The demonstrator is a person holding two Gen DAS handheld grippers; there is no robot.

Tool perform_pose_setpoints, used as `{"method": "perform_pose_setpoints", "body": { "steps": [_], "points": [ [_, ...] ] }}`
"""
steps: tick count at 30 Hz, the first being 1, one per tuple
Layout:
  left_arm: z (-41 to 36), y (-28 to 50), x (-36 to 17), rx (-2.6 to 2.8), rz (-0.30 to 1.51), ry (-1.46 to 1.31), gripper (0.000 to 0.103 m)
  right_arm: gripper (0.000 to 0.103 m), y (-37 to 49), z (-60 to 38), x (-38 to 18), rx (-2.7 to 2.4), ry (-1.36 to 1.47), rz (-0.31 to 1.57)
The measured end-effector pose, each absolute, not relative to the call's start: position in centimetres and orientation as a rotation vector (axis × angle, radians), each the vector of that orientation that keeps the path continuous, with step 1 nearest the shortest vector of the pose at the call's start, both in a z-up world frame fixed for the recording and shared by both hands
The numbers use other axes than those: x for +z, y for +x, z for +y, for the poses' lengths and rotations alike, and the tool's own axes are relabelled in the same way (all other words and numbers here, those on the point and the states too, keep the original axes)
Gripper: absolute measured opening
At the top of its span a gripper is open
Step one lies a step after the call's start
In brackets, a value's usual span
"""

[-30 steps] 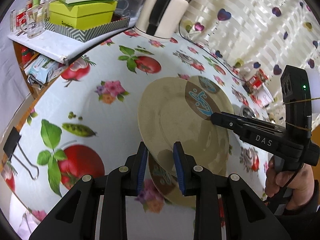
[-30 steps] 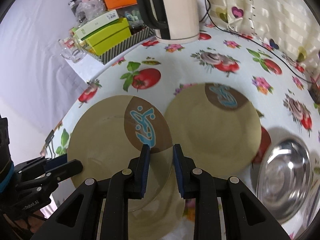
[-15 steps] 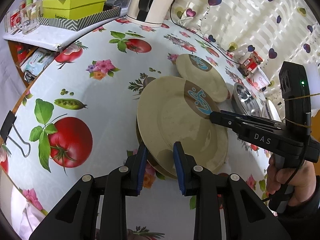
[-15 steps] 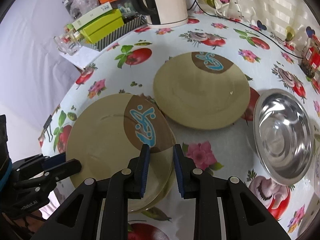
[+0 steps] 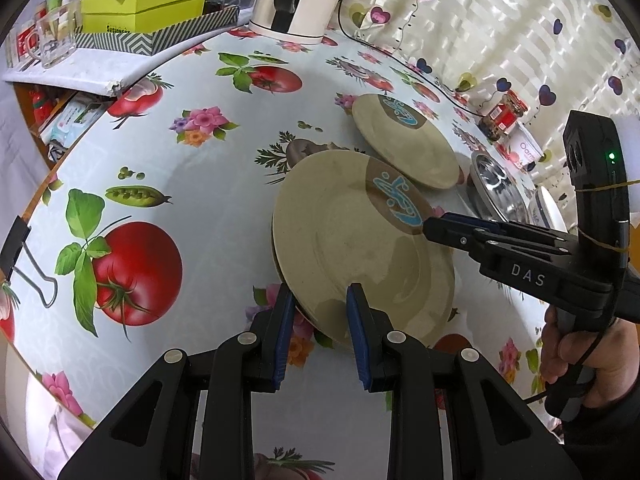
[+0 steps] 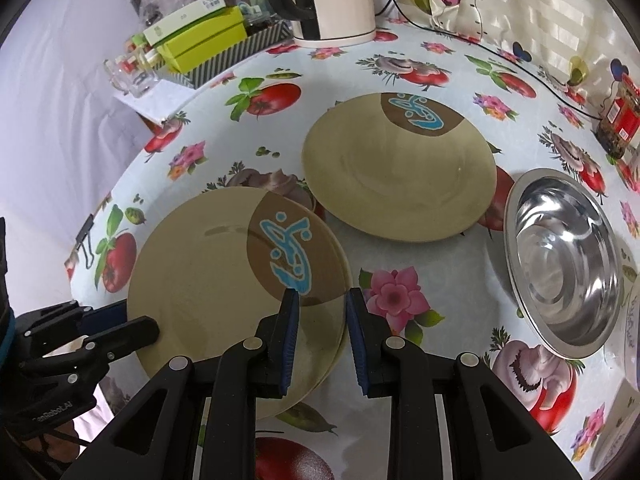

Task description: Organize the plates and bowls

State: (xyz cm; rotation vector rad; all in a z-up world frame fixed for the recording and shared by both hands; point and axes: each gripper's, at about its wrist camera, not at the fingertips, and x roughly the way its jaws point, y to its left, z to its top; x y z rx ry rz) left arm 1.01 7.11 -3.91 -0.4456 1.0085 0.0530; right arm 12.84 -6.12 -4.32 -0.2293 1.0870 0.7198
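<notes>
Two plates [image 6: 208, 280] are stacked at the worktop's [image 5: 224, 216] near left, each rim-side pinched by the left gripper [image 5: 318, 320] and right gripper [image 6: 320, 320], while a third plate [image 6: 396, 184] and steel bowl [image 6: 564, 264] beyond await sorting.

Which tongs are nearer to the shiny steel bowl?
Right. The right tongs grip the tan plate's edge facing the shiny steel bowl; the left tongs grip the plate's far side.
</notes>
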Motion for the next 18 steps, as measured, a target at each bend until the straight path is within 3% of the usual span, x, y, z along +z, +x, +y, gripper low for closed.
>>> {"method": "perform_pose_setpoints", "body": {
  "steps": [18],
  "points": [
    [7.5,0.45,-3.61,0.068,0.99,-0.429,0.028,0.024,12.76,-6.7,-4.55,0.7,-0.224,1.089]
  ]
}}
